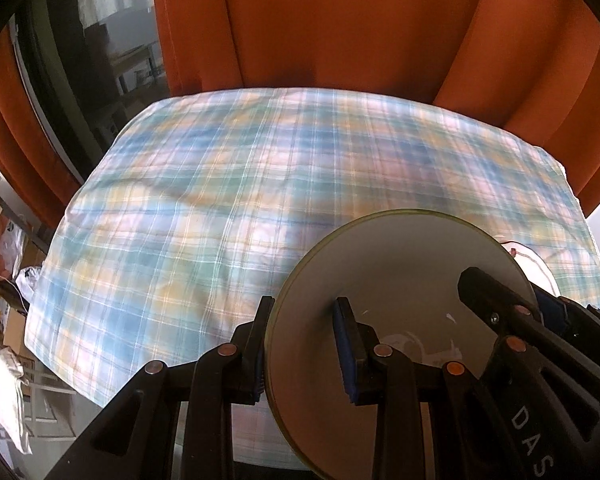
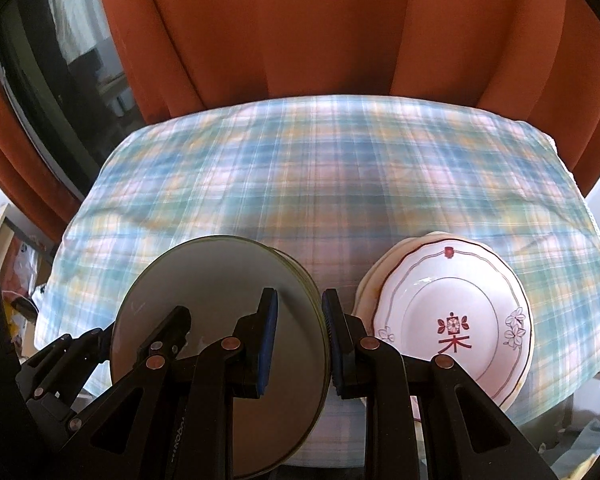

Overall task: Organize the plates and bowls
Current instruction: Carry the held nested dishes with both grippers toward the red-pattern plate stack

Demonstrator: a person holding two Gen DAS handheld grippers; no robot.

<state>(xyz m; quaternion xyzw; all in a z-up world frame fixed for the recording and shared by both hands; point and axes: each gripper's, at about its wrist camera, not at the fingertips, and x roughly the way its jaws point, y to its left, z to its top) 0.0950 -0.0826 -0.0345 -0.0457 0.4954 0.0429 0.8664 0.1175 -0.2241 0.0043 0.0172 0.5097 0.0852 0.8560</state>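
Both grippers, left gripper (image 1: 305,344) and right gripper (image 2: 300,342), clench the grey plate (image 2: 220,320) rim at lower centre; lower it level, clear of the patterned plate (image 2: 452,332).

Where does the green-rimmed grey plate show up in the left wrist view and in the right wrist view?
Left wrist view: green-rimmed grey plate, lower right, gripped at opposite edges by both grippers.
Right wrist view: same plate, lower left, beside the white patterned plate.
Shared landmark: the plaid cloth.
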